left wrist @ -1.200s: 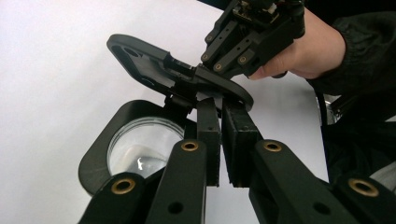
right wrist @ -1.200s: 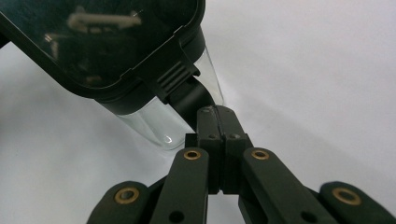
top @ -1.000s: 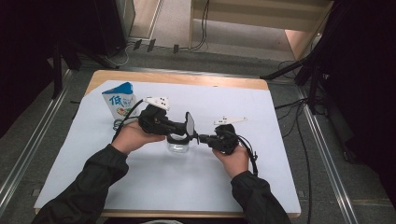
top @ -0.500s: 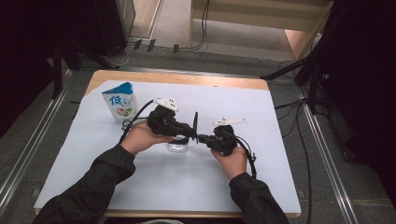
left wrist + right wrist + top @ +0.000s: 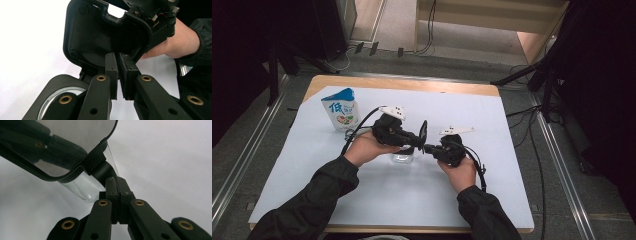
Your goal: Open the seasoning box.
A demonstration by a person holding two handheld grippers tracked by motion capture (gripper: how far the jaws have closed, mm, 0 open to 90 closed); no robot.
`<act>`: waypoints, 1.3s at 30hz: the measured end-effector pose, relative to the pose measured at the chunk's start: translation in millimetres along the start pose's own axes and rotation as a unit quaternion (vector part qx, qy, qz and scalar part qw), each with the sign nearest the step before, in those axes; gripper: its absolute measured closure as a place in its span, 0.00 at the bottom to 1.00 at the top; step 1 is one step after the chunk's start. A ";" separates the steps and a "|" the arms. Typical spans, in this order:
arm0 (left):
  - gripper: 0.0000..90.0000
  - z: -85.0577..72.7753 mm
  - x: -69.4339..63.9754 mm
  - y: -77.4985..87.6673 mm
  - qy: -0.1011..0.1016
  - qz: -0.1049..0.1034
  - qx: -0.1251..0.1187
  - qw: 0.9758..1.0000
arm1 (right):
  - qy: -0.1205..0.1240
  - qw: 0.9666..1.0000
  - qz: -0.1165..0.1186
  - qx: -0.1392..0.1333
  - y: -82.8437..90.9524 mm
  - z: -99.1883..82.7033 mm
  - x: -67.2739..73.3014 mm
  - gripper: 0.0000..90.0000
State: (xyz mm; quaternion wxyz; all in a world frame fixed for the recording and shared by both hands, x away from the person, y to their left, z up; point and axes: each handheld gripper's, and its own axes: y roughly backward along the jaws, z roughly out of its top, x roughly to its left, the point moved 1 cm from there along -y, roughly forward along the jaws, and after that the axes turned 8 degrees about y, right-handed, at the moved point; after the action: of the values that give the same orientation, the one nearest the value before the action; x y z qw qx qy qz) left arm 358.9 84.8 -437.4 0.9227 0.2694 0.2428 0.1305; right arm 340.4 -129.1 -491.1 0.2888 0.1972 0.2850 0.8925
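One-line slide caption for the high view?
Both tongs grip a black hinged lid above a glass jar, milk pouch standing behind.

Black hinged lid (image 5: 423, 132) upright, perhaps

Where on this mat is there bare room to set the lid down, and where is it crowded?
Free: the mat's right side beyond the right gripper, its far strip by the wooden edge, and the near-left corner below the pouch. Crowded: the middle, where the left gripper, lid and glass jar meet.
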 end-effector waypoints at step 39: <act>0.67 -28.4 11.2 67.7 0.049 0.051 -0.031 0.997 | 0.020 0.999 0.018 -0.025 26.4 2.1 -8.6 0.73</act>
State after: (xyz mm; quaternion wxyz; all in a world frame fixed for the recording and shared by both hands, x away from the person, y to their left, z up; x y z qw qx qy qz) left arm 346.2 156.9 -424.6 0.9097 0.2464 0.2695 0.1979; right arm 337.4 -151.3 -474.7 0.2720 0.1769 0.2645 0.9082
